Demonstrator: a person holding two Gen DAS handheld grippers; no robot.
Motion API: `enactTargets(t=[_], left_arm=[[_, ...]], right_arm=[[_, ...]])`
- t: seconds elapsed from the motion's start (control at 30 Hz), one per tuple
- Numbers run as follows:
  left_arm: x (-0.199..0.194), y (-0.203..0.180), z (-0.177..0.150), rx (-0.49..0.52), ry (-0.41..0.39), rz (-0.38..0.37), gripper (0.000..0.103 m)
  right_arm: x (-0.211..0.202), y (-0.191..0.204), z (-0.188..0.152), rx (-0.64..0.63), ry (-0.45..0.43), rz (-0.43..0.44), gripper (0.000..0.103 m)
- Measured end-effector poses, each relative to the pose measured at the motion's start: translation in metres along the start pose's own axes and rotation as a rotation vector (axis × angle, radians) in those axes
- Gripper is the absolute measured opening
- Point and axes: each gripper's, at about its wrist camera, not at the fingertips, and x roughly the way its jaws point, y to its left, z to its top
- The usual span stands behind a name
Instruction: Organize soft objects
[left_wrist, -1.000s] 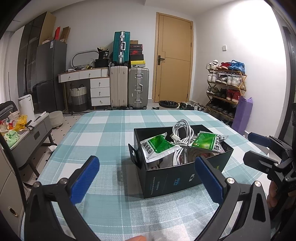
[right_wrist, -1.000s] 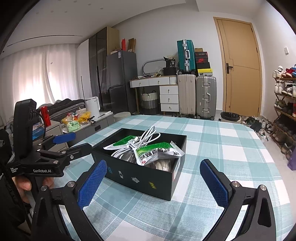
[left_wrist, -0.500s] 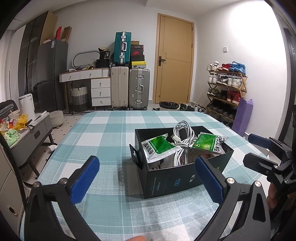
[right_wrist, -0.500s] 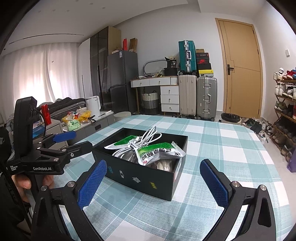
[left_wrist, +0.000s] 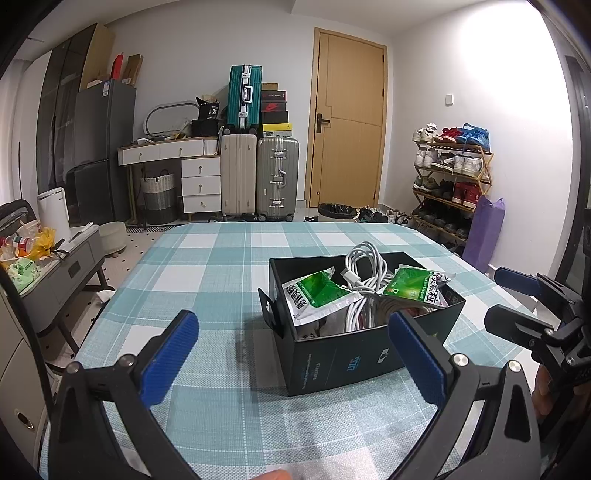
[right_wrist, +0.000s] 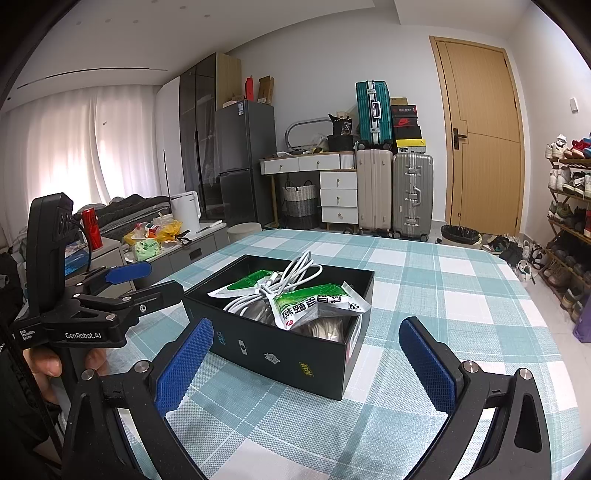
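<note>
Black box (left_wrist: 354, 354): it stands open on the checked tablecloth (left_wrist: 207, 266), near the edge where the person stands, probably so that both grippers reach it without stretching; its top has no lid, so soft things can be dropped in from above

White cable (left_wrist: 364, 280): coiled in the middle of the box, with the loops rising above the rim; a soft cable does not lie flat by itself, so it sits high between the packets

Green packets: one packet (left_wrist: 314, 301) leans on the left wall of the box, the other packet (left_wrist: 415, 288) leans over the right rim; both lie tilted on top of the cable and of other things below, which are too dark to name

Left gripper (left_wrist: 291, 358): jaws wide apart and holding nothing, it hovers low over the cloth just in front of the box; in the right wrist view it shows at the left side (right_wrist: 142, 282), also apart

Right gripper (right_wrist: 303, 363): jaws wide apart and empty, pointed at the near corner of the box

Task state: my judgement is that the soft objects are already gathered in the box, because I see no loose item on the cloth

Risk: the packet on the rim may slide out if the box is pushed
</note>
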Motion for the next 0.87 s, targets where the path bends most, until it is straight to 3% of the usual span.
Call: enactTargets(t=[0.87], left_arm=[[-0.0044, -0.0012, 0.0005, 0.0, -0.015, 0.004, 0.103]], right_arm=[[-0.0002, 0.0011, 0.0001, -0.001, 0.0, 0.0, 0.102]])
